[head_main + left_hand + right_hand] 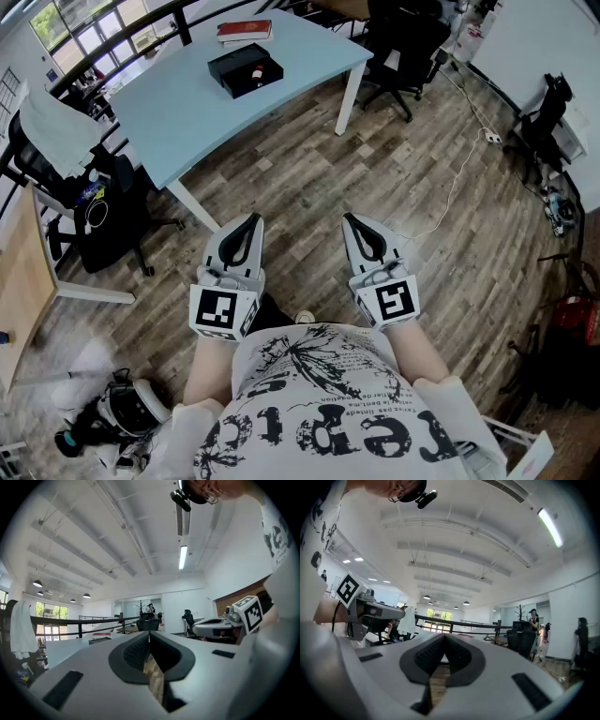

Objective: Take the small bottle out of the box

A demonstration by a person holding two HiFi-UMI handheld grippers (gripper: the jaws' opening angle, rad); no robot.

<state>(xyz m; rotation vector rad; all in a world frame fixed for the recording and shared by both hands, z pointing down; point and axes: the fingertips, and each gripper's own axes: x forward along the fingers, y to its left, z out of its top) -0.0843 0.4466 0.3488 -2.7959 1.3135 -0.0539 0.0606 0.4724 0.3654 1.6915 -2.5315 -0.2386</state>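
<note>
An open black box (pixel 246 70) lies on the light blue table (pixel 187 112) at the far side of the room, with a small bottle (pixel 256 72) lying inside it. Both grippers are held low in front of the person's body, over the wooden floor and well short of the table. My left gripper (pixel 253 219) is shut with nothing between its jaws, its tips meeting in the left gripper view (pixel 149 633). My right gripper (pixel 348 218) is likewise shut and empty, its tips meeting in the right gripper view (pixel 444 636). The box (pixel 100 640) shows small and distant past the left jaws.
A red book (pixel 246 30) lies behind the box. A black office chair (pixel 403 42) stands right of the table, another chair with bags (pixel 103 211) to its left. A white cable (pixel 455 183) runs across the floor. A wooden desk (pixel 19 281) is at the left edge.
</note>
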